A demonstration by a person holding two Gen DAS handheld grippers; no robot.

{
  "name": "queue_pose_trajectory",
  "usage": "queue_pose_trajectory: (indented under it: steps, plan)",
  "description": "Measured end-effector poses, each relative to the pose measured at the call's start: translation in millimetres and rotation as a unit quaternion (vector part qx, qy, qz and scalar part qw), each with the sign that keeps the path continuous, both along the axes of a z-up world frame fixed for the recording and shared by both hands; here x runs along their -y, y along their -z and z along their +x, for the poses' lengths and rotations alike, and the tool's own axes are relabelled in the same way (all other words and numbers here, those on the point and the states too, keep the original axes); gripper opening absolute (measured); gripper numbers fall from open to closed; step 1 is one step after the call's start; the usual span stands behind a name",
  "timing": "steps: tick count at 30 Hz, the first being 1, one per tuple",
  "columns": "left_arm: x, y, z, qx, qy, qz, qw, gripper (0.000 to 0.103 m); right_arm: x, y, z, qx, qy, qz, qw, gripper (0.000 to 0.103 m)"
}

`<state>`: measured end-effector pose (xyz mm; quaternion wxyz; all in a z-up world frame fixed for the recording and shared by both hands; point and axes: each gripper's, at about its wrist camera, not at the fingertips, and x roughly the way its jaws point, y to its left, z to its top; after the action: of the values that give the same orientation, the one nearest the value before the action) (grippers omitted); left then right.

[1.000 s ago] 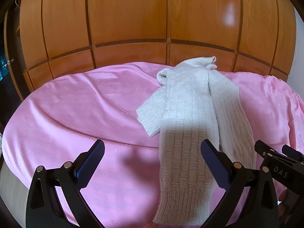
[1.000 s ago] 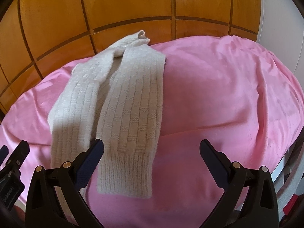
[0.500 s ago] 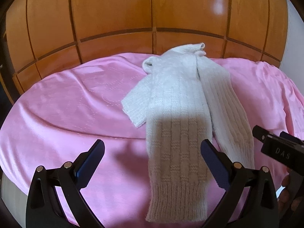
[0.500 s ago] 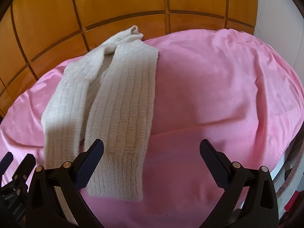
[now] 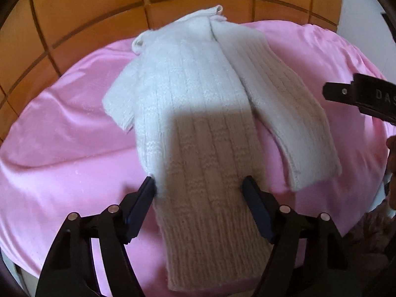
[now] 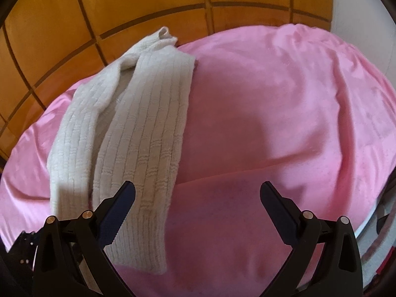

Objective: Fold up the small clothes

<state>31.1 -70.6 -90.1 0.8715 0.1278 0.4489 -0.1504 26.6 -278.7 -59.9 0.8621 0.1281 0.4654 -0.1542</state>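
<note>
A cream knitted garment (image 5: 198,113) lies lengthwise on a pink sheet (image 5: 61,148), its sides folded in as two long panels. It also shows in the right wrist view (image 6: 133,133). My left gripper (image 5: 199,188) is open, its fingers straddling the left panel near the ribbed hem. My right gripper (image 6: 198,193) is open and empty; its left finger (image 6: 118,210) is over the right panel's hem, its right finger over bare sheet. The right gripper's body (image 5: 363,96) shows at the right edge of the left wrist view.
The pink sheet (image 6: 284,104) covers a bed. A wooden panelled headboard (image 5: 99,12) stands right behind the garment's far end; it shows in the right wrist view (image 6: 99,19) too. The bed's edge is at the right (image 6: 371,222).
Both grippers have moved forward and down onto the garment's near hem. The left gripper's fingers have narrowed around the left panel. The garment has not moved.
</note>
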Motion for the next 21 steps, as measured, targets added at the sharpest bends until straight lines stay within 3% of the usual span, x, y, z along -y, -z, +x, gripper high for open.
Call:
queue_pose_trajectory:
  steps: [3, 7, 8, 11, 13, 14, 17, 21]
  plan:
    - [1.9, 1.4, 0.2, 0.002, 0.01, -0.004, 0.9999, 0.058, -3.6, 10.9, 5.2, -0.014, -0.022, 0.018, 1.0, 0.082]
    - [1.6, -3.1, -3.7, 0.014, 0.028, -0.003, 0.9995, 0.013, -16.8, 25.0, 13.0, -0.028, -0.064, 0.048, 0.996, 0.071]
    - [0.3, -4.7, -4.0, 0.014, 0.031, -0.006, 0.9994, 0.011, -21.1, 25.0, 14.7, -0.025, -0.075, 0.046, 0.996, 0.068]
    - [-12.8, -15.5, -3.4, 0.005, 0.038, -0.044, 0.9983, 0.009, -37.1, 25.1, 21.3, -0.025, -0.129, 0.038, 0.991, 0.044]
    - [-30.2, -31.4, 2.7, -0.004, 0.038, -0.1, 0.9942, 0.009, -44.9, 22.7, 24.3, -0.028, -0.162, 0.036, 0.986, 0.017]
    - [-38.8, -40.5, 5.5, -0.006, 0.035, -0.126, 0.9914, 0.009, -46.4, 19.2, 26.0, -0.028, -0.172, 0.034, 0.984, 0.011]
    - [-74.9, -71.2, 24.4, 0.009, 0.003, -0.182, 0.9832, 0.008, -40.2, -1.0, 27.9, -0.01, -0.194, 0.035, 0.98, 0.007]
    - [-145.1, -112.6, 67.0, 0.043, -0.083, -0.246, 0.9648, 0.008, -12.7, -42.5, 36.7, 0.033, -0.188, -0.009, 0.981, 0.007]
